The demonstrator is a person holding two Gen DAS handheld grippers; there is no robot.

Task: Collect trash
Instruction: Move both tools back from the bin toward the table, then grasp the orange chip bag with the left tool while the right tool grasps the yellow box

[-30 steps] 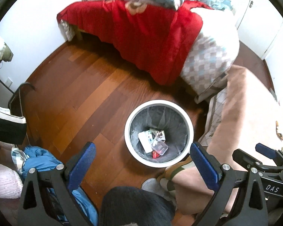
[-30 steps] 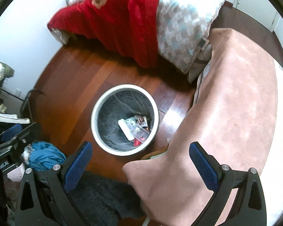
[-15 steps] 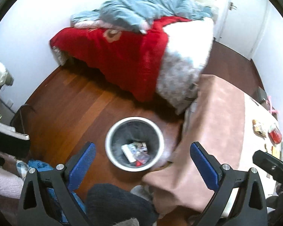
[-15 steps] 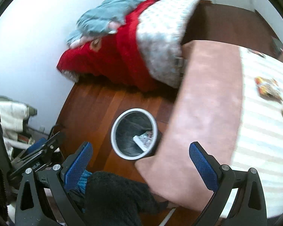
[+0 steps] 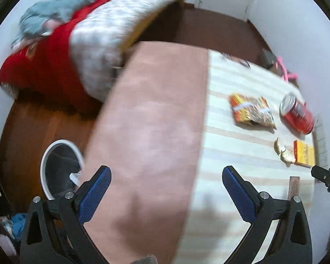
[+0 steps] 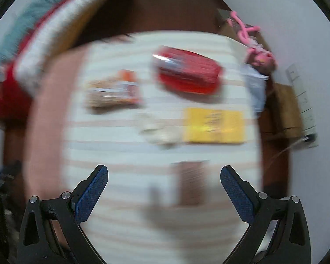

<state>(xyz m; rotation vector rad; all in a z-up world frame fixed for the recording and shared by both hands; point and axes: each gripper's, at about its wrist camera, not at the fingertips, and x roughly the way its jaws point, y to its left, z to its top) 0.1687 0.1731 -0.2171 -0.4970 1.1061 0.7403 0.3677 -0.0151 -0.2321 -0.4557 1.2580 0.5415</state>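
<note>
On the striped tabletop (image 5: 237,151) lie a red can (image 5: 297,114) on its side, an orange snack bag (image 5: 252,111), a yellow box (image 5: 304,156), crumpled paper (image 5: 282,151) and a brown strip (image 5: 294,186). The right wrist view is blurred and shows the can (image 6: 187,72), snack bag (image 6: 114,93), yellow box (image 6: 214,125), crumpled paper (image 6: 162,132) and brown strip (image 6: 190,182). My left gripper (image 5: 166,194) is open and empty above the table's pink cloth. My right gripper (image 6: 164,192) is open and empty above the tabletop. The white trash bin (image 5: 55,169) stands on the floor at lower left.
A pink cloth (image 5: 151,132) hangs over the table's left side. A bed with red and checked blankets (image 5: 61,61) stands at back left. A pink object (image 6: 250,41) and cardboard (image 6: 283,110) sit right of the table by the wall.
Both grippers have swung up and right, away from the trash bin and onto the tabletop. The trash items on the table have come into view. Both stay open.
</note>
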